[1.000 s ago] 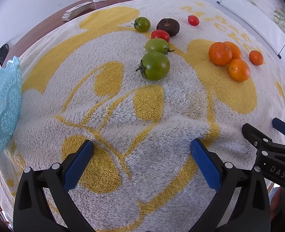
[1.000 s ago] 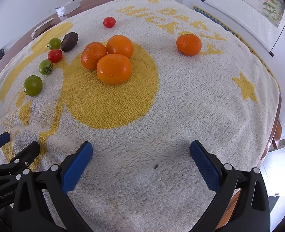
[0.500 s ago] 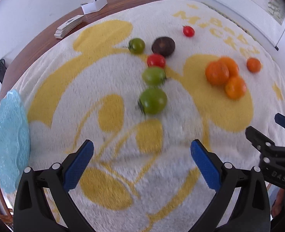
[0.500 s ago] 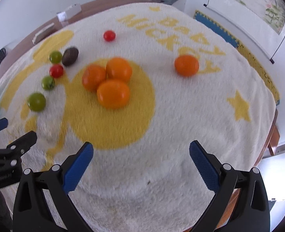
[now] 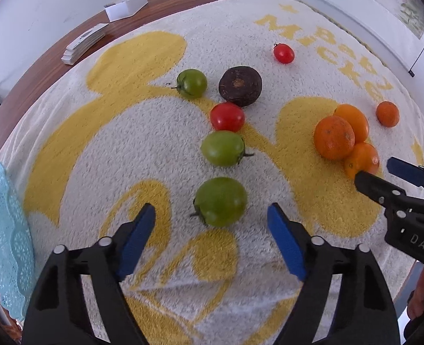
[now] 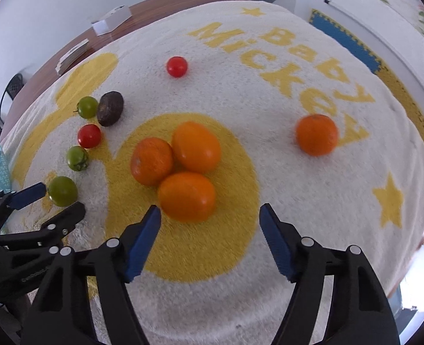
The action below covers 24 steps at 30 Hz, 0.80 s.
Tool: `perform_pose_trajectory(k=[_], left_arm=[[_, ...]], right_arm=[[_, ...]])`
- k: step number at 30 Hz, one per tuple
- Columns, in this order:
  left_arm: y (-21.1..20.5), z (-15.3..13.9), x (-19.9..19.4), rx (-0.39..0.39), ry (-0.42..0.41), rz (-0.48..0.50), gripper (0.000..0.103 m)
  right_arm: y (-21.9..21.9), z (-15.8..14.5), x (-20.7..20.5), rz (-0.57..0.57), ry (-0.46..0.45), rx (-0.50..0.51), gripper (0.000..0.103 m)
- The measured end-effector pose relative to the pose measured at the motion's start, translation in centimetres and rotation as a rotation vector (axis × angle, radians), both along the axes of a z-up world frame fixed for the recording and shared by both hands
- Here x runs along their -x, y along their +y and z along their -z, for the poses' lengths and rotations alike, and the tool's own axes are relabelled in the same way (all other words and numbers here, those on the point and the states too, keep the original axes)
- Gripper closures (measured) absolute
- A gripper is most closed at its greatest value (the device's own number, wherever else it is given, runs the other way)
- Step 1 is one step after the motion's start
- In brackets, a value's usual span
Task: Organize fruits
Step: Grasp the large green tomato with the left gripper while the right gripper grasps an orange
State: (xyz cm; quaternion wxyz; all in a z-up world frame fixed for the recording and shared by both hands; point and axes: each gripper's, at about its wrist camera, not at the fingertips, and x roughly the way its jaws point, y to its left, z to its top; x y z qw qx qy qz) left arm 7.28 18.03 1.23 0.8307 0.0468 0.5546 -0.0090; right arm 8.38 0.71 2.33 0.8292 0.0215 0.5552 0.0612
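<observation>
Fruit lies spread over a white and yellow towel (image 5: 143, 132) that covers a wooden table (image 5: 48, 57). Taking the dark brown fruit (image 5: 240, 86) as the landmark: a green tomato (image 5: 191, 83) sits just beside it on the left, a red tomato (image 5: 227, 116) just in front of it, then a second green tomato (image 5: 222, 148) and, nearest the camera, a third green tomato (image 5: 220, 201) in a rough line. A small red tomato (image 5: 283, 53) lies apart, behind and to the right of the dark fruit. Well to its right, three oranges (image 6: 183, 166) press together in a cluster on a yellow patch, and a single orange (image 6: 316, 134) rests farther right, apart from the cluster, near the yellow lettering.

The left gripper (image 5: 212, 221) is spread wide and grasps nothing; its blue pads (image 5: 137, 238) stand to either side of the nearest green tomato, which lies just ahead of them, not touched. The right gripper (image 6: 210, 218) is likewise released and empty, its fingers close in front of the nearest orange of the cluster.

A pale blue lacy plate (image 5: 2, 230) lies at the towel's left edge, far left of the dark fruit. Behind it, on bare wood, sit a white box (image 5: 125, 4) and a stack of cards (image 5: 84, 43).
</observation>
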Motion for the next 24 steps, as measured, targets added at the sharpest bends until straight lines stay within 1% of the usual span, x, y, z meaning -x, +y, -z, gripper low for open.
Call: perform_pose_trajectory(k=[1,2,3,4,7,9,10,14,18,24], left_arm=[[0.0,0.0,-0.1,0.001,-0.001,-0.002,0.028],[0.0,0.1,-0.3,0.001,-0.002,-0.004,0.034],[0.0,0.1,-0.4,0.004,-0.001,-0.006,0.042],[0.1,0.2,-0.6,0.012,0.004,-0.007,0.045],[0.4,0.3,-1.1,0.046,0.009,-0.021,0.054],[0.6,0.1,-1.2,0.073,0.006,-0.027,0.067],[0.8,0.0,-1.2,0.089,0.004,-0.031,0.068],[0.8,0.0,-1.3,0.091,0.0,-0.046,0.068],[0.9,-0.1,-1.3,0.094,0.003,-0.07,0.068],[1.5,-0.8,-1.2,0.13,0.003,-0.113,0.068]], right_arm=[[0.2,0.1,-0.2,-0.01,0.001,-0.003,0.035],[0.4,0.2,-0.3,-0.018,0.002,-0.007,0.039],[0.7,0.4,-0.6,-0.031,0.009,-0.014,0.049],[0.8,0.6,-0.6,-0.037,0.015,-0.014,0.05],[1.3,0.6,-0.6,-0.05,0.006,-0.003,0.05],[1.4,0.6,-0.7,-0.055,0.007,0.0,0.053],[1.4,0.6,-0.7,-0.061,0.007,0.0,0.054],[1.3,0.4,-0.8,-0.076,0.008,-0.009,0.06],[1.2,0.4,-0.9,-0.089,0.018,-0.02,0.06],[0.6,-0.1,-1.0,-0.106,0.029,-0.057,0.06]])
